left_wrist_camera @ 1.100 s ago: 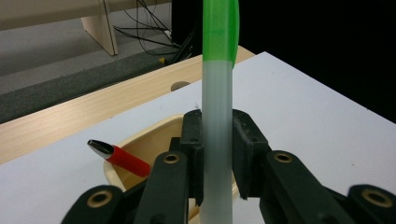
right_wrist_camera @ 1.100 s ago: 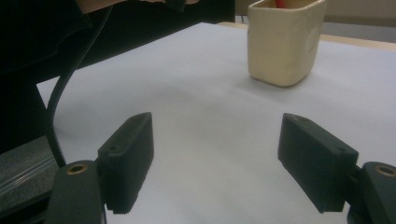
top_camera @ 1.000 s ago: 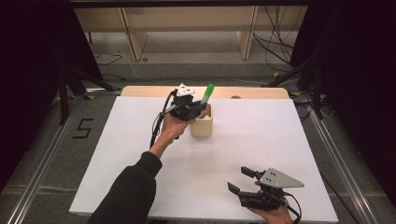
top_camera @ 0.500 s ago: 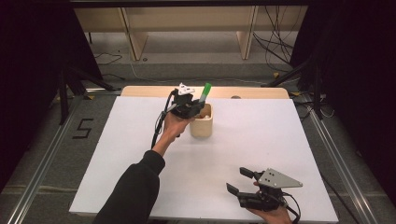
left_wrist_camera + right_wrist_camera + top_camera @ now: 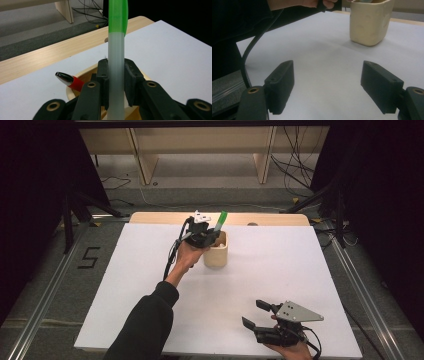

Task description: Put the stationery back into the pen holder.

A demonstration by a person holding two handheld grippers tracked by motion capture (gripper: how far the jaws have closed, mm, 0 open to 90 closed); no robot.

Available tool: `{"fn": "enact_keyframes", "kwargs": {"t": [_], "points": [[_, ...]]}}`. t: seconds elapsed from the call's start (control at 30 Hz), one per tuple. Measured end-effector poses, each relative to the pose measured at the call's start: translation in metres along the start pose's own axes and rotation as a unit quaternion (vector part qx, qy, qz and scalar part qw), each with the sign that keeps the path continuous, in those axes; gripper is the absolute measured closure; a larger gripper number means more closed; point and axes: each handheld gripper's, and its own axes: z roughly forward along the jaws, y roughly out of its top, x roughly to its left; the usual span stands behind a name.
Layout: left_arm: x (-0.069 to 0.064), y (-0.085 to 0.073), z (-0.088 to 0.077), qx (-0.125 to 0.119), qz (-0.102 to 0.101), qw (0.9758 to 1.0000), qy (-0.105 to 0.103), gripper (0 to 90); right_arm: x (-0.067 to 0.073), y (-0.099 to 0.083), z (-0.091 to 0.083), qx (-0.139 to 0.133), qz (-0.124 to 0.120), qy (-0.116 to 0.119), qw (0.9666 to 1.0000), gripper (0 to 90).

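My left gripper is shut on a white marker with a green cap, held over the mouth of a cream cup at the back middle of the white table. In the left gripper view the marker stands upright between the pads, and a red marker with a black tip lies inside the cup. My right gripper rests near the front right edge, open with nothing between its jaws. In the right gripper view the gripper faces the cup.
A wooden strip runs along the table's far edge. Behind it stand shelf legs and loose cables on the floor. A metal rail runs along the left side, beside a "5" marked on the floor.
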Motion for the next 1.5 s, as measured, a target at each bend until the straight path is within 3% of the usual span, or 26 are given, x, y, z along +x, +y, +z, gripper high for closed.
{"fn": "enact_keyframes", "kwargs": {"t": [0.37, 0.47, 0.57, 0.77, 1.07, 1.5], "points": [[-0.002, 0.000, 0.001, 0.021, 0.004, 0.9998, 0.002, 75.0, 0.000, 0.000, 0.000, -0.002, 0.002, 0.004, 1.0000, 27.9], [-0.005, 0.004, -0.004, 0.024, 0.000, 0.9996, -0.016, 59.1, 0.000, 0.000, 0.000, -0.001, 0.003, 0.004, 1.0000, 27.9], [-0.008, 0.008, -0.012, 0.024, -0.001, 0.9991, -0.035, 50.5, 0.000, 0.000, 0.000, 0.001, 0.002, 0.005, 1.0000, 27.9], [-0.012, 0.013, -0.027, 0.029, 0.003, 0.9984, -0.049, 38.3, 0.001, 0.000, 0.001, 0.001, 0.001, 0.004, 1.0000, 27.9], [-0.013, 0.011, -0.053, 0.030, 0.001, 0.9968, -0.074, 32.6, 0.001, 0.000, 0.002, 0.002, 0.000, 0.002, 1.0000, 27.8], [0.001, -0.010, -0.076, 0.020, -0.017, 0.9948, -0.099, 30.4, -0.002, -0.001, 0.002, 0.001, 0.006, 0.001, 1.0000, 27.8]]}}
